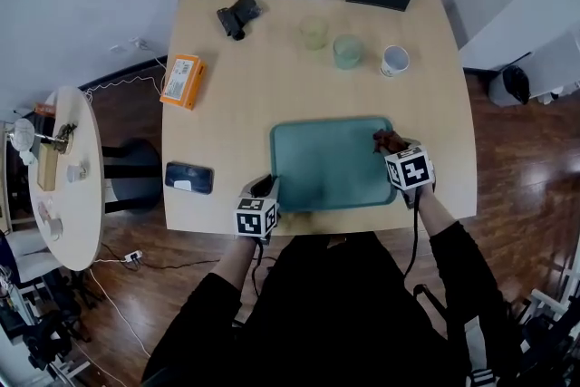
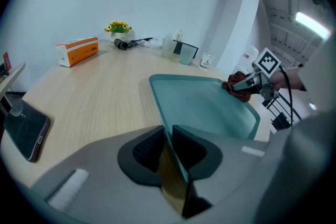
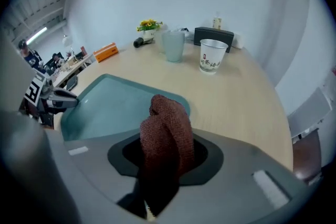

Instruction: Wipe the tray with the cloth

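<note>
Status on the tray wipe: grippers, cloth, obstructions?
Left gripper shut on tray, near-left rim. Right gripper shut on cloth, at tray's far-right corner. Nothing on tray; cups stand beyond it, apart.

Smooth, faintly glossy teal plastic tray point(image 1: 326, 163); coarse, open-knit reddish-brown cloth point(image 3: 165, 134); pale matt wood-grain table point(image 1: 272, 77).
</note>
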Available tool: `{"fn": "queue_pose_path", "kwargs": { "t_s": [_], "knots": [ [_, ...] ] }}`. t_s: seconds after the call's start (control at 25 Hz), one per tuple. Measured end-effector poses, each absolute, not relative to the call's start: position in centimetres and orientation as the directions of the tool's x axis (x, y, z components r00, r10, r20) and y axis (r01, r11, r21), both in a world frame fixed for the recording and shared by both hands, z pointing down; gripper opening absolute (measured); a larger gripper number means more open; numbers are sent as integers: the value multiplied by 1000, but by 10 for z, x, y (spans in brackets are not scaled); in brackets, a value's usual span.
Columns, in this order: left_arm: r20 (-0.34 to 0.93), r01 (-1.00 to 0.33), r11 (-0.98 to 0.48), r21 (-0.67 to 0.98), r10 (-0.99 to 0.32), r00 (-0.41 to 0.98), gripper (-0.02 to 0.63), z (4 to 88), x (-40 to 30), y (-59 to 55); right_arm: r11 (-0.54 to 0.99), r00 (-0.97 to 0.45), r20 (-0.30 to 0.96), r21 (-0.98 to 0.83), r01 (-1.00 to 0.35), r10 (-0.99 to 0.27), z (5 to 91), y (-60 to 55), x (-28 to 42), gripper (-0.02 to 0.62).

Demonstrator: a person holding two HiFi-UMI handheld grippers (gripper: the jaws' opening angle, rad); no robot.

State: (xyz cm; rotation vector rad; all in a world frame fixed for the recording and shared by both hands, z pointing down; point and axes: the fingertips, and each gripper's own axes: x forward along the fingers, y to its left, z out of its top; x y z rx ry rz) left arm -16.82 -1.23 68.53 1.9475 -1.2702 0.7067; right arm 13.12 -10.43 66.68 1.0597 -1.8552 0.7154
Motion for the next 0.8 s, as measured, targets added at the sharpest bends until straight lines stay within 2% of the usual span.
{"fn": "queue_pose_path", "kwargs": {
  "t_s": [0.2,0.32,0.6,0.72,0.8],
  "knots": [
    [751,-926,-277,257,-546,372,35,685,-168,-13,489,-286,876,-69,-870,-387,665,-114,100,127],
    [752,-924,-274,268,-540,378,35,685,-167,-12,567,-341,870,-89,-819,-356,663,-117,38,127],
    [751,-918,-281,280,-531,392,35,686,-166,-13,785,-481,839,-111,-610,-256,654,-111,-129,127],
    [751,-917,-284,280,-531,394,35,685,-168,-14,824,-500,835,-106,-556,-230,652,-106,-170,127],
    [750,-917,-285,280,-532,394,35,684,-169,-13,822,-491,839,-100,-561,-233,655,-109,-171,127]
  ]
}}
